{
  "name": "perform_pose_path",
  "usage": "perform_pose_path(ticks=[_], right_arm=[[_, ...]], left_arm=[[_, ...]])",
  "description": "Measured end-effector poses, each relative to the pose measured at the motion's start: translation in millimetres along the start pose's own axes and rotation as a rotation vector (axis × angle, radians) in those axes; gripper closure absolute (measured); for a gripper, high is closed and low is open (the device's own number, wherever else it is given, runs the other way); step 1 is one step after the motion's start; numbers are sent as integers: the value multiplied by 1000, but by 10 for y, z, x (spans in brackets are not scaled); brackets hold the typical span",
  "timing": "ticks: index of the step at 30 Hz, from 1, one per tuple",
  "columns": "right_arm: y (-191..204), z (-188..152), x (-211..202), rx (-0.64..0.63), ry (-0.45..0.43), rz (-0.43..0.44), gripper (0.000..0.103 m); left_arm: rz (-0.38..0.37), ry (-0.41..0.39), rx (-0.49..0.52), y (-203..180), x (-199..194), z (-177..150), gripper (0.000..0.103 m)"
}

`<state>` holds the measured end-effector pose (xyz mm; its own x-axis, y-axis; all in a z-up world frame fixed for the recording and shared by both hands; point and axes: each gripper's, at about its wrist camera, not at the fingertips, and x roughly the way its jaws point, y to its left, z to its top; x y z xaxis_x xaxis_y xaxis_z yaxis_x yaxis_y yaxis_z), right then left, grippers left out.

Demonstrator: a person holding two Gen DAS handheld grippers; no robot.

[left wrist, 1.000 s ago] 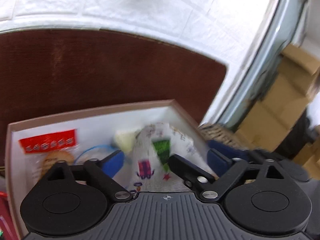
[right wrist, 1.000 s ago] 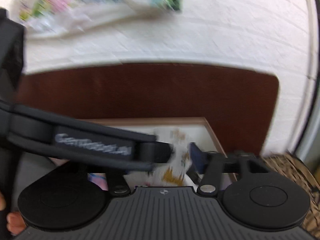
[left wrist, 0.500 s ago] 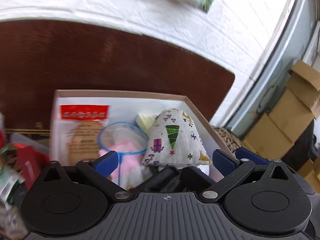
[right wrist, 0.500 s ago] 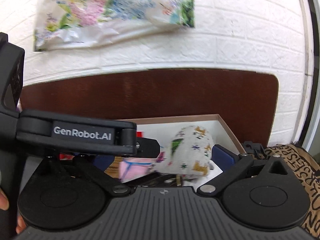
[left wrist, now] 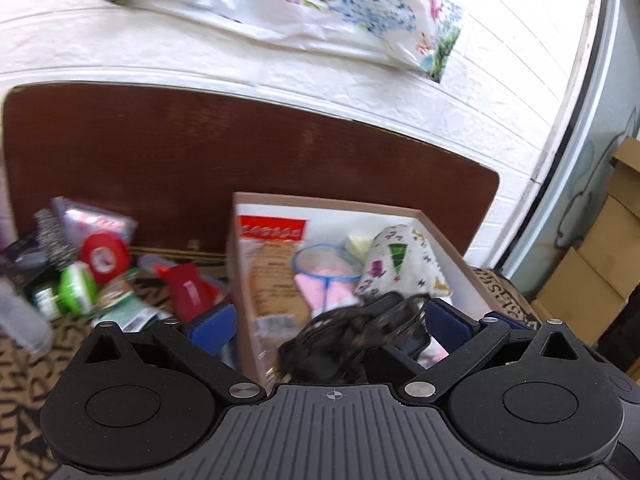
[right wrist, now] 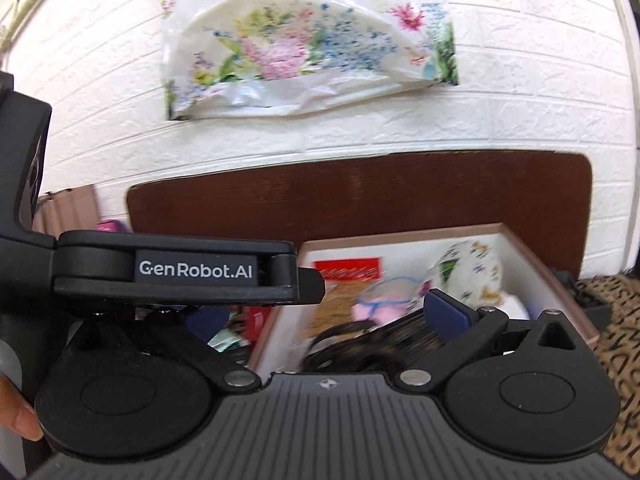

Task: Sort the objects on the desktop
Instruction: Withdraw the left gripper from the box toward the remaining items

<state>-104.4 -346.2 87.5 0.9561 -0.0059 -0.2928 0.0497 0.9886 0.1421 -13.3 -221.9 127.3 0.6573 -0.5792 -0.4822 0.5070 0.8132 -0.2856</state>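
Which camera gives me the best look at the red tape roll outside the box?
The left wrist view. The red tape roll lies in the open there, in the loose pile left of the box, beside a green roll. In the right wrist view the left gripper's body covers that side, so the roll cannot be seen.

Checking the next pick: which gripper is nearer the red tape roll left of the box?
Left. The left gripper is right of the red tape roll; the right gripper is farther right, beyond it.
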Motion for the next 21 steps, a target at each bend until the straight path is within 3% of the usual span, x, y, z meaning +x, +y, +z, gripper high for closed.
perform_pose_path(ticks=[6,11,21], right_arm=[[325,-268,-101,23,47,87,0],[565,-515,-67,57,123,150,0],[934,-709,35,101,197,195,0]], left_arm=[[49,0,-21,310,-365,-353,0],[53,44,-79,641,-480,-601,0],[41,44,-93,1057,-656,-735,0]])
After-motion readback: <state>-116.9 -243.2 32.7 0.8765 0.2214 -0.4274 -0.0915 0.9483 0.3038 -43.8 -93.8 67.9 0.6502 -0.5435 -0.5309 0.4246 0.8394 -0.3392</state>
